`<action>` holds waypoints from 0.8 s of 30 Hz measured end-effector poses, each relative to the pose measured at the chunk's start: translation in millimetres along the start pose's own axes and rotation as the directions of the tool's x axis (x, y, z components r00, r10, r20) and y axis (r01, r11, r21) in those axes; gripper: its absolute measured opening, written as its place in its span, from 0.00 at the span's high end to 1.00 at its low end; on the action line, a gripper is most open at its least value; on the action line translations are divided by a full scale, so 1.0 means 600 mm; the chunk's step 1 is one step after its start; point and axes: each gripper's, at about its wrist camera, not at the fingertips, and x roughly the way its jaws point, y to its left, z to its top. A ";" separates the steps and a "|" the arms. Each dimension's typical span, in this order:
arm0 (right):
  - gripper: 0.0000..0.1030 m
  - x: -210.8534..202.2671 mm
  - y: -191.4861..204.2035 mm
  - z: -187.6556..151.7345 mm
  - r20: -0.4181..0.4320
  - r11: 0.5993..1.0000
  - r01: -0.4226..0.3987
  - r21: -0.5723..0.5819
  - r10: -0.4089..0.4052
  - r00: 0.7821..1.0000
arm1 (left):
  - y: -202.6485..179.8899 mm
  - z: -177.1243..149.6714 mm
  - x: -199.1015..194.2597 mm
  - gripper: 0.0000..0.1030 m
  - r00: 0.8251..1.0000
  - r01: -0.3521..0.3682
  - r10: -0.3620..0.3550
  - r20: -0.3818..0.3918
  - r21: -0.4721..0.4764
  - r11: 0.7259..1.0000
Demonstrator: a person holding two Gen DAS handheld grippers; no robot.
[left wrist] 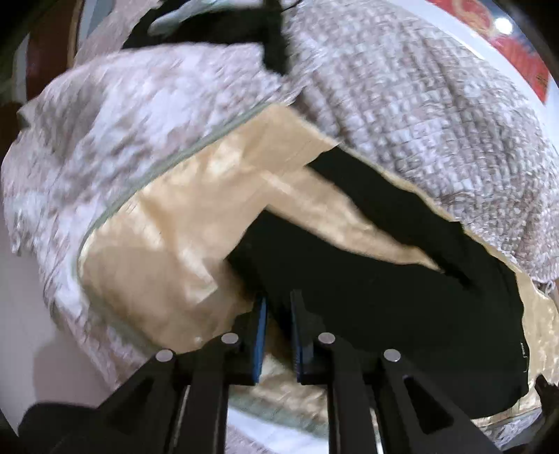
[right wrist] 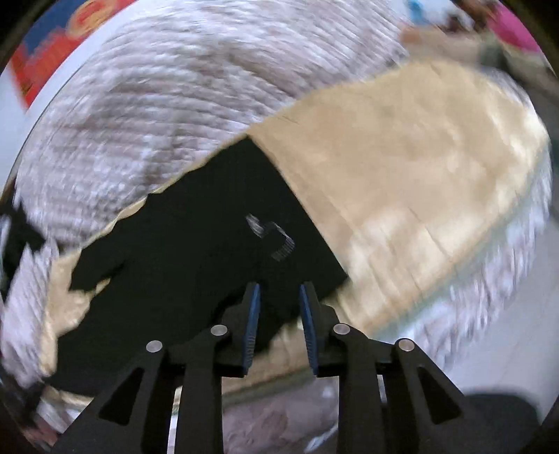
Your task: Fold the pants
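Note:
Black pants (left wrist: 384, 297) lie folded on a tan sheet (left wrist: 174, 227) on a bed. My left gripper (left wrist: 278, 298) hovers over their near left edge, open, with a narrow gap between its blue pads and nothing pinched in it. In the right wrist view the pants (right wrist: 192, 262) show a white logo (right wrist: 270, 235). My right gripper (right wrist: 280, 287) stands open just above their near right corner, its pads (right wrist: 252, 321) apart and bare. Both views are blurred.
A grey-and-white patterned quilt (left wrist: 401, 87) (right wrist: 157, 104) is bunched behind and around the tan sheet (right wrist: 419, 174). Another dark garment (left wrist: 209, 31) lies at the far end. A red and blue patterned item (left wrist: 524, 59) (right wrist: 42, 59) sits beyond the bed.

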 end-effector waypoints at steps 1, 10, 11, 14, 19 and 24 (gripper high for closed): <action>0.77 0.011 0.010 0.003 -0.010 1.000 -0.013 -0.029 0.012 1.000 | -0.010 0.006 0.000 0.76 1.000 0.017 -0.017 0.006 0.011 1.000; 0.77 0.104 0.009 -0.011 -0.121 0.994 0.042 -0.101 -0.054 0.991 | 0.011 0.052 0.007 0.60 0.994 -0.079 0.082 0.066 -0.044 0.996; 0.77 0.100 0.013 -0.007 -0.102 0.992 0.060 -0.111 -0.072 0.992 | 0.008 0.052 0.016 0.60 0.996 -0.067 0.069 0.051 -0.035 0.997; 0.77 0.086 0.030 0.003 -0.033 0.982 0.094 -0.166 -0.101 0.994 | -0.026 0.049 0.044 0.60 1.000 0.005 -0.005 -0.006 0.027 1.000; 0.77 0.128 0.043 0.037 -0.067 0.984 0.060 -0.167 -0.072 0.995 | -0.085 0.046 0.112 0.60 0.995 0.050 -0.035 -0.093 0.154 0.987; 0.77 0.157 0.013 0.034 -0.077 0.987 0.106 -0.122 -0.116 0.990 | -0.059 0.026 0.131 0.60 0.995 -0.006 0.018 -0.096 0.127 0.992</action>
